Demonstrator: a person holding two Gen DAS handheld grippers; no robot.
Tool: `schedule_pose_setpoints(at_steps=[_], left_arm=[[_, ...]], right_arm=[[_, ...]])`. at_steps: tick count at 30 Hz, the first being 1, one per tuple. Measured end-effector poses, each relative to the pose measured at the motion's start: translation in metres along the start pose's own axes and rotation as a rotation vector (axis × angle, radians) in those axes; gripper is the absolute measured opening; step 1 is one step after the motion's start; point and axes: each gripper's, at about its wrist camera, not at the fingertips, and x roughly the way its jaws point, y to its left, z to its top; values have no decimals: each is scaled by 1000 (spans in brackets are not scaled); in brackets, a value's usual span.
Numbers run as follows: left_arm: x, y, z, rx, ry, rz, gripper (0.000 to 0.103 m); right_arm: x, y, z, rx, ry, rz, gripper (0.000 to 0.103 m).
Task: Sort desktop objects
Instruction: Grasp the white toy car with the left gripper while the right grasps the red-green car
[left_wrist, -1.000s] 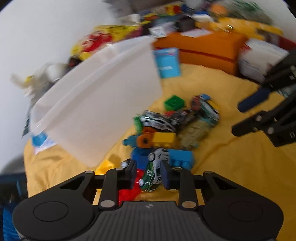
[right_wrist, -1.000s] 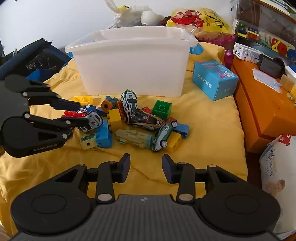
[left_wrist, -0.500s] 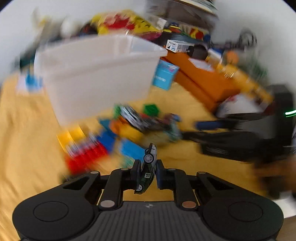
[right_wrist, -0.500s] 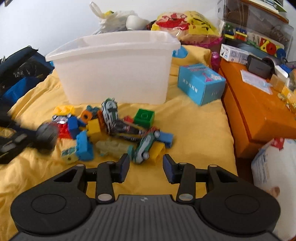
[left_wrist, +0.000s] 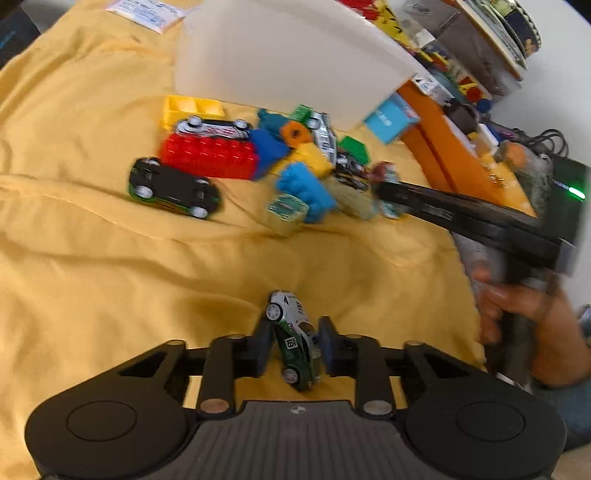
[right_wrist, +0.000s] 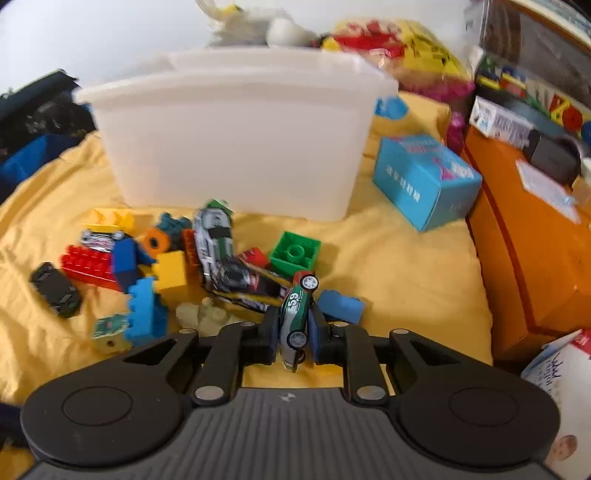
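A pile of toy cars and plastic bricks lies on a yellow cloth in front of a white plastic bin. My left gripper is shut on a green and white toy car numbered 18, held above the cloth in front of the pile. My right gripper is shut on a green toy car numbered 59 at the pile's near edge. The right gripper's fingers show in the left wrist view, reaching into the pile.
A black overturned car lies left of the pile. A blue carton stands right of the bin. An orange box with clutter on it borders the cloth at right. Bags and toys are behind the bin.
My left gripper closed on car 18 and pulled it back from the pile. My right gripper moved forward to the pile and closed on car 59.
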Motion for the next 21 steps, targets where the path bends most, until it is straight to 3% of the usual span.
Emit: schedule_pose_setpoints(at_steps=[3,6,8,11,13,15,17,19,21], left_arm=[[-7,-3,2,35,-16,79,44],[-16,-18,3,125,-21,219,54],[-23,-32,-1,136,-11,306,54],[-32,-53,-11,165,-52,267,55],[-25,-66,-11,222,-66,284,55],[-8,-72,-10,258,-25,333,55],[4,-72,-12,262,7,356,55],[12,-69,-14,260,16,356,52],[17,-65,-18,246,20,343,49]], right_arm=[[-23,2,-7,14,-2,53,19],[-37,5,-17,71,47,194,19],[-39,13,-26,85,90,289,19],[-34,25,-37,52,132,347,19],[-28,25,-42,80,179,380,19],[-23,17,-45,128,215,385,19],[-28,11,-46,133,193,341,27],[-36,7,-46,83,160,259,35],[-41,6,-46,48,134,235,40]])
